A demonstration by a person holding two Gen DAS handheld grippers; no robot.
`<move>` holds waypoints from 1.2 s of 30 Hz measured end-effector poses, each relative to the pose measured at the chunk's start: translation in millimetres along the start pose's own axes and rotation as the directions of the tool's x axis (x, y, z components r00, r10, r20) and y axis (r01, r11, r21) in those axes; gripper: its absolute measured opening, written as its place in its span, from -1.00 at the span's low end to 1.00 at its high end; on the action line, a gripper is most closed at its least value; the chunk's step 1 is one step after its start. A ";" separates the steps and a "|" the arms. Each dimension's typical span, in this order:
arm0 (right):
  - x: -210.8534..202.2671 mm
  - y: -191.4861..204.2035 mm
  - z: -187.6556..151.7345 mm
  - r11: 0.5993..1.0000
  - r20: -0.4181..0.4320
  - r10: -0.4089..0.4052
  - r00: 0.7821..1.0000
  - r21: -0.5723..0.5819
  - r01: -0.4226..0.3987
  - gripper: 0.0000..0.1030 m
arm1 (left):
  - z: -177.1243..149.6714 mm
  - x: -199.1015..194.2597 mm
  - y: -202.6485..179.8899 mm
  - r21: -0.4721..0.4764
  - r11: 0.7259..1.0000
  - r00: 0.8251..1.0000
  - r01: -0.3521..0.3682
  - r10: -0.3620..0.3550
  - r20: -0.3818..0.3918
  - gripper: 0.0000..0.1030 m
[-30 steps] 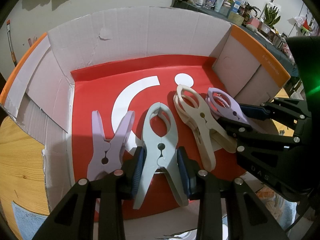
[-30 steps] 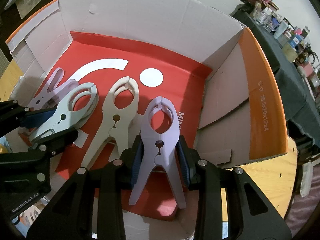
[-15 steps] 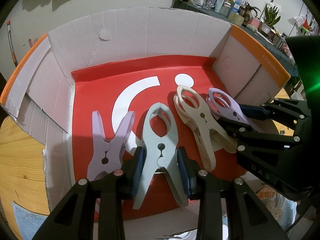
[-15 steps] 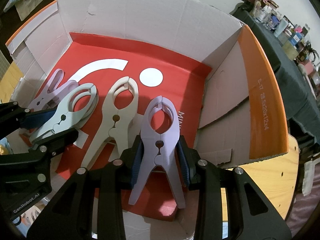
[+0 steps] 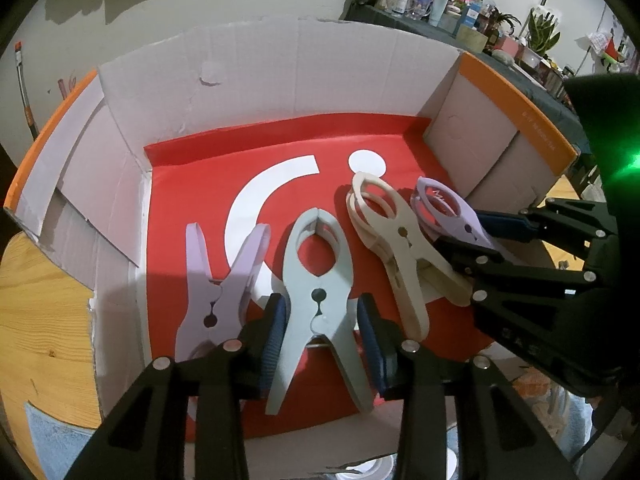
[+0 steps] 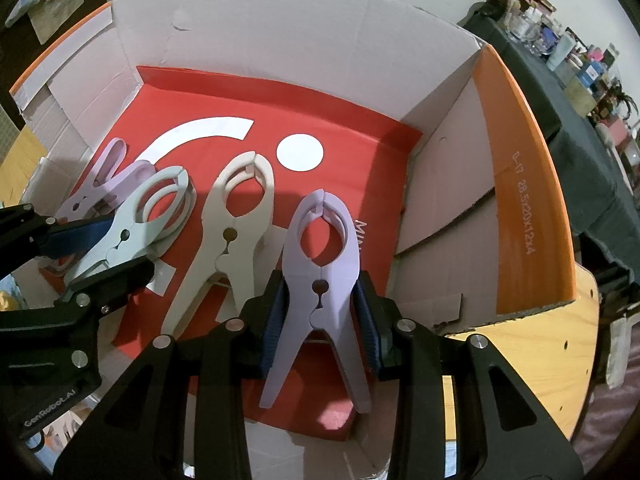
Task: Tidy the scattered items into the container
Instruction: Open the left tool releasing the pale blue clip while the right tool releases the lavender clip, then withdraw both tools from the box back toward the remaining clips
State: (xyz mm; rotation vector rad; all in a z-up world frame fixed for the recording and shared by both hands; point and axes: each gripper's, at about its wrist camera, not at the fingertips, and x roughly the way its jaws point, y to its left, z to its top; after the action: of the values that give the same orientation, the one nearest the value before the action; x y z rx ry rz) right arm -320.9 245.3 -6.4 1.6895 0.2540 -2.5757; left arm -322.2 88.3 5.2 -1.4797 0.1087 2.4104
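Note:
An open cardboard box [image 5: 280, 72] [image 6: 280, 32] with a red floor holds several large plastic clips. My left gripper [image 5: 320, 320] is shut on a pale grey-green clip [image 5: 318, 280], also in the right wrist view [image 6: 136, 228], low over the box floor. My right gripper [image 6: 320, 312] is shut on a lilac clip [image 6: 320, 272], also in the left wrist view [image 5: 448, 216]. A cream clip [image 5: 396, 240] [image 6: 232, 240] lies between them on the floor. Another lilac clip [image 5: 216, 284] [image 6: 104, 184] lies at the left.
The box stands on a wooden table [image 5: 36, 320] [image 6: 520, 360]. Orange flaps [image 5: 520, 108] [image 6: 520, 180] rise at the box's sides. A cluttered dark shelf [image 5: 460, 4] stands behind. A blue cloth [image 5: 52, 436] lies at the table's front left.
Hardly anything has changed. Both grippers stay shut on their clips over the box floor, with only a slight drift.

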 end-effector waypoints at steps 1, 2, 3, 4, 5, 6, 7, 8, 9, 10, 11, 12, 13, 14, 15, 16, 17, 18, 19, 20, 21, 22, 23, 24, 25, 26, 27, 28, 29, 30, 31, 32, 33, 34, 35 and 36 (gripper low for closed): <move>0.3 -1.0 0.5 1.000 -0.001 0.002 1.000 0.003 -0.002 -0.34 | -2.1 -2.3 -4.6 0.000 1.000 1.000 0.000 0.000 0.002 -0.17; 0.1 -0.9 -0.3 1.000 -0.001 0.003 1.000 0.005 -0.003 -0.34 | -1.3 -2.8 -4.1 0.000 1.000 1.000 -0.002 0.002 0.005 -0.16; 0.1 -1.5 -0.4 1.000 -0.001 0.004 1.000 0.008 -0.004 -0.33 | -0.6 -3.1 -3.6 0.000 1.000 1.000 -0.003 0.003 0.007 -0.13; 0.5 -2.8 0.2 1.000 0.000 0.004 1.000 0.010 -0.004 -0.30 | 0.0 -3.3 -3.2 0.000 1.000 1.000 -0.003 0.003 0.008 -0.12; 0.3 -3.0 0.1 1.000 0.001 0.004 1.000 0.011 -0.004 -0.27 | 0.9 -3.7 -2.5 -0.001 1.000 1.000 -0.003 0.003 0.010 -0.12; -0.1 -1.6 -1.1 1.000 0.003 0.004 1.000 0.010 -0.004 -0.20 | 1.6 -3.8 -1.7 -0.002 1.000 1.000 -0.003 0.003 0.011 -0.11; -0.1 -1.8 -1.0 1.000 0.006 0.003 1.000 0.009 -0.004 -0.16 | 2.3 -3.9 -0.8 -0.003 1.000 1.000 -0.003 0.003 0.012 -0.11; 0.3 -1.4 -1.8 1.000 0.006 0.003 1.000 0.007 -0.003 -0.16 | 3.2 -3.7 -0.1 -0.003 1.000 1.000 -0.002 0.002 0.012 -0.11; 0.7 -1.2 -2.0 1.000 0.006 0.002 1.000 0.007 -0.002 -0.16 | 3.3 -3.4 0.4 -0.004 1.000 1.000 -0.002 0.002 0.013 -0.11; 1.0 -1.6 -1.6 1.000 0.007 0.002 1.000 0.007 -0.002 -0.16 | 3.3 -3.1 -2.7 -0.005 1.000 1.000 -0.003 0.003 0.014 -0.11; 1.3 -2.0 -2.0 1.000 0.007 0.003 1.000 0.008 -0.003 -0.16 | 4.0 -2.7 -2.2 -0.005 1.000 1.000 -0.003 0.003 0.014 -0.10; 1.6 -2.3 -1.8 1.000 0.007 0.004 1.000 0.009 -0.004 -0.16 | 5.1 -1.9 -1.4 -0.005 1.000 1.000 -0.003 0.003 0.012 -0.11; 1.6 -1.7 -2.1 1.000 0.007 0.006 1.000 0.010 -0.006 -0.16 | 4.5 -3.0 -0.6 -0.005 1.000 1.000 -0.002 0.002 0.014 -0.10; 1.1 -1.5 -2.6 1.000 0.006 0.006 1.000 0.008 -0.006 -0.16 | 4.7 -3.0 -0.9 -0.006 1.000 1.000 -0.002 0.002 0.015 -0.10; 1.8 -1.9 -2.2 1.000 0.005 0.007 1.000 0.008 -0.007 -0.16 | 5.1 -2.6 -1.2 -0.005 1.000 1.000 -0.002 0.002 0.015 -0.10; 1.8 -2.2 -1.9 1.000 0.008 0.006 1.000 0.009 -0.006 -0.16 | 3.2 -2.2 -2.4 -0.005 1.000 1.000 -0.001 0.001 0.016 -0.10; 2.2 -2.7 -1.4 1.000 0.009 0.007 1.000 0.010 -0.007 -0.16 | 4.1 -2.1 -1.8 -0.005 1.000 1.000 0.000 0.000 0.017 -0.10; 2.7 -2.5 -1.7 1.000 0.007 0.008 1.000 0.010 -0.009 -0.16 | 5.0 -1.3 -1.5 -0.006 1.000 1.000 0.001 -0.001 0.018 -0.10; 2.8 -2.7 -1.4 1.000 0.011 0.011 1.000 0.011 -0.011 -0.15 | 3.1 -1.8 -3.4 -0.007 1.000 1.000 0.002 -0.002 0.020 -0.10; 2.8 -3.3 -0.6 1.000 0.013 0.011 1.000 0.012 -0.012 -0.15 | -2.7 -5.8 -5.4 -0.008 1.000 1.000 0.002 -0.002 0.022 -0.10; 2.3 -3.4 -0.4 1.000 0.016 0.012 1.000 0.012 -0.012 -0.14 | -2.2 -6.6 -5.0 -0.009 1.000 1.000 0.003 -0.003 0.024 -0.09; 1.8 -3.8 0.2 1.000 0.019 0.013 1.000 0.011 -0.013 -0.10 | -3.0 -8.1 -5.4 -0.009 1.000 1.000 0.005 -0.004 0.027 -0.08; -0.1 -3.2 -0.6 1.000 0.022 0.013 1.000 0.012 -0.013 -0.07 | -3.9 -9.6 -5.6 -0.010 1.000 1.000 0.005 -0.005 0.031 -0.06; -1.0 -3.3 -0.3 1.000 0.027 0.011 1.000 0.011 -0.012 -0.02 | -4.0 -11.1 -5.9 -0.010 1.000 0.999 0.005 -0.005 0.034 0.04; -2.1 -3.1 0.1 1.000 0.032 0.010 0.999 0.011 -0.011 0.00 | -4.1 -13.1 -6.5 -0.008 1.000 0.999 0.005 -0.005 0.041 0.09; -3.4 -3.6 0.6 1.000 0.036 0.011 0.999 0.012 -0.011 0.01 | -3.5 -14.0 -8.5 -0.007 1.000 0.999 0.004 -0.004 0.045 0.09; -3.7 -4.3 1.7 1.000 0.038 0.011 0.999 0.013 -0.011 0.04 | -3.7 -16.3 -9.1 -0.004 1.000 0.999 0.000 0.000 0.051 0.09; -4.3 -4.5 2.4 1.000 0.042 0.010 0.999 0.015 -0.010 0.07 | -4.0 -18.5 -9.9 -0.001 1.000 0.998 -0.006 0.006 0.055 0.10; -5.9 -4.2 1.9 1.000 0.046 0.008 0.999 0.017 -0.009 0.08 | -4.8 -20.5 -9.8 0.001 1.000 0.998 -0.007 0.007 0.057 0.10; -7.5 -4.6 1.8 1.000 0.052 0.009 0.999 0.019 -0.010 0.12 | -5.1 -22.6 -10.4 0.003 1.000 0.998 -0.008 0.008 0.062 0.10; -9.4 -4.6 1.6 1.000 0.058 0.011 0.998 0.021 -0.012 0.18 | -5.4 -25.0 -10.4 0.002 1.000 0.998 -0.006 0.006 0.065 0.10; -12.2 -3.8 0.6 1.000 0.064 0.014 0.998 0.022 -0.016 0.23 | -6.5 -28.7 -9.8 0.000 1.000 0.998 -0.002 0.002 0.069 0.10; -15.7 -2.6 -0.8 1.000 0.074 0.021 0.997 0.021 -0.023 0.31 | -7.1 -31.7 -9.8 -0.001 1.000 0.997 0.002 -0.002 0.074 0.11; -19.1 -0.9 -2.3 1.000 0.081 0.024 0.996 0.019 -0.025 0.37 | -8.2 -36.0 -9.9 -0.001 1.000 0.997 0.006 -0.006 0.081 0.11; -22.5 0.9 -3.4 1.000 0.090 0.019 0.996 0.013 -0.020 0.41 | -9.1 -40.7 -9.9 0.000 1.000 0.996 0.008 -0.008 0.088 0.12; -25.7 3.2 -4.9 1.000 0.098 0.011 0.995 0.007 -0.012 0.47 | -9.5 -45.0 -10.1 0.001 1.000 0.995 0.009 -0.009 0.097 0.14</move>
State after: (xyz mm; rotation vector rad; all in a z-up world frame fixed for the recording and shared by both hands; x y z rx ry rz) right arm -305.7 241.7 14.8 1.5566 0.2300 -2.6449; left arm -292.2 85.8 41.5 -1.3575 0.0801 2.4694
